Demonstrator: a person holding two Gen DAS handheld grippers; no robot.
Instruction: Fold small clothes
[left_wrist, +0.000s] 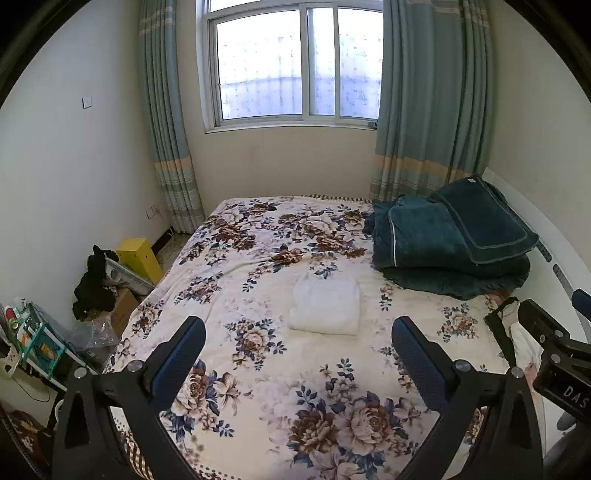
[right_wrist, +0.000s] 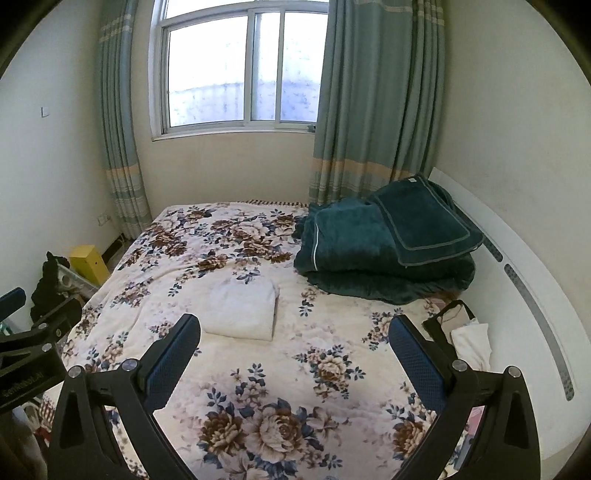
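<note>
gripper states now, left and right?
Left gripper: open, holding nothing, above the floral bedspread.
Right gripper: open, holding nothing.

Right gripper (right_wrist: 294, 332) is held above the near part of the bed (right_wrist: 332, 369), jaws spread wide, nothing between them. The bed carries a floral cover. A folded white garment (right_wrist: 242, 310) lies flat near the middle of the bed, beyond the gripper's left finger. A stack of dark green blankets (right_wrist: 388, 247) sits at the far right corner, apart from the garment. At the right edge, a dark-rimmed bag (right_wrist: 454, 325) holds pale cloth (right_wrist: 471, 339). The left gripper (right_wrist: 33, 332) shows partly at the left margin; its jaw state cannot be determined. A window (right_wrist: 240, 70) with green curtains (right_wrist: 373, 103) stands behind the bed. A yellow box (right_wrist: 90, 264) stands on the floor at left.
</note>
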